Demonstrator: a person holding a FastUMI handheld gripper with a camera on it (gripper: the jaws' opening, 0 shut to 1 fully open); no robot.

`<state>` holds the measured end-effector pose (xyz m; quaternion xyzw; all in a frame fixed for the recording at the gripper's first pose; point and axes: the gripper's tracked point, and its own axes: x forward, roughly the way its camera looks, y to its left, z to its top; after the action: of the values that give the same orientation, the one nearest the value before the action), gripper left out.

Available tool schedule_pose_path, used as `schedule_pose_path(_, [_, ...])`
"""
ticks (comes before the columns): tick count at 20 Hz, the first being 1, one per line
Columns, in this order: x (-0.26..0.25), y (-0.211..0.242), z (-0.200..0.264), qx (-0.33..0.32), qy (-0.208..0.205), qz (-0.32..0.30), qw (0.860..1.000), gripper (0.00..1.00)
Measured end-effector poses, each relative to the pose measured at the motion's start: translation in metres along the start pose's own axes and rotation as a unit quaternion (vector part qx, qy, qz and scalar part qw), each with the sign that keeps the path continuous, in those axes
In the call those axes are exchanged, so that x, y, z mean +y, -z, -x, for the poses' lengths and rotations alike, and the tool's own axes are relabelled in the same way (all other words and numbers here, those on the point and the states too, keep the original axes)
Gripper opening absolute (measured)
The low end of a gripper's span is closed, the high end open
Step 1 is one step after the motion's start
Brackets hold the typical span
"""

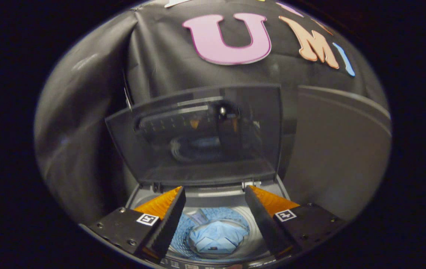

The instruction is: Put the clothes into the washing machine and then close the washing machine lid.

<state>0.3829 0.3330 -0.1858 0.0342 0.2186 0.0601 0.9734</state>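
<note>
Jaws apart, washing machine [213, 194] lid [198, 138] upright, clothes [218, 237] inside

The scene is dim; the brightest light falls inside the drum [216, 231], on the pale blue clothes [218, 237]. The raised lid [198, 138] carries murky reflections. Fisheye distortion bends straight edges, and the outer parts look soft and shadowed.

The dark, see-through washing machine lid [198, 138] is glossy and smooth, mirroring things in its pane. Below its hinge, the light-blue cloth garment [218, 235] lies soft and creased in the pale, smooth drum [254, 239]. Behind the lid hangs matt, wrinkled black cloth [86, 130]; right of it stands a smooth grey panel [340, 149].
</note>
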Motion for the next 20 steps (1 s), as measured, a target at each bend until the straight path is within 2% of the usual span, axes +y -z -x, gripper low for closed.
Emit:
schedule_pose_path(3, [0.023, -0.025, -0.002, -0.023, -0.023, -0.001, 0.999, 0.97])
schedule_pose_path(6, [0.030, -0.062, 0.001, -0.060, -0.017, 0.024, 0.998, 0.97])
schedule_pose_path(9, [0.043, -0.106, -0.004, -0.116, -0.017, 0.029, 0.993, 0.97])
schedule_pose_path(11, [0.058, -0.133, -0.004, -0.160, -0.038, 0.024, 0.986, 0.97])
schedule_pose_path(13, [0.060, -0.155, -0.016, -0.171, -0.020, 0.024, 0.985, 0.96])
schedule_pose_path(15, [0.051, -0.156, -0.033, -0.159, 0.010, 0.016, 0.987, 0.96])
schedule_pose_path(20, [0.052, -0.152, -0.086, -0.136, 0.022, -0.003, 0.990, 0.96])
